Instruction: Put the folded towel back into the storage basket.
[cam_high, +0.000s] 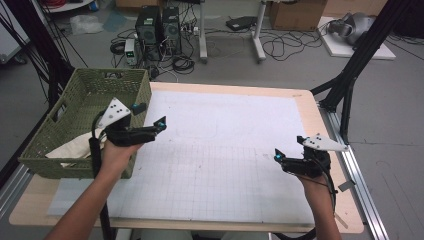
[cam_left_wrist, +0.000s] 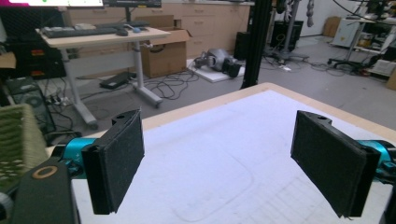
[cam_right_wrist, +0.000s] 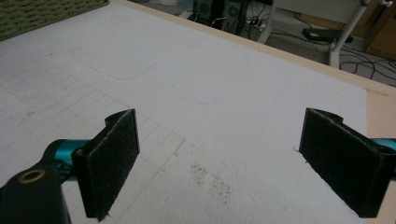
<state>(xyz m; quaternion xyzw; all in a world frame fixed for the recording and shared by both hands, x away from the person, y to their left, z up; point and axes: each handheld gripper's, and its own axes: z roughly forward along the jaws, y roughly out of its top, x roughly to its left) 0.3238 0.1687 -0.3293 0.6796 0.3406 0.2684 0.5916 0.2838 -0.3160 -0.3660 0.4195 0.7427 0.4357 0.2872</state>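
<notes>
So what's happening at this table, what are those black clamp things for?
A person holds a two-jaw gripper in each hand over a white mat. The left gripper hangs beside a green basket with pale cloth in it; the right gripper sits near the table's right edge. Both are open with nothing between their jaws.
</notes>
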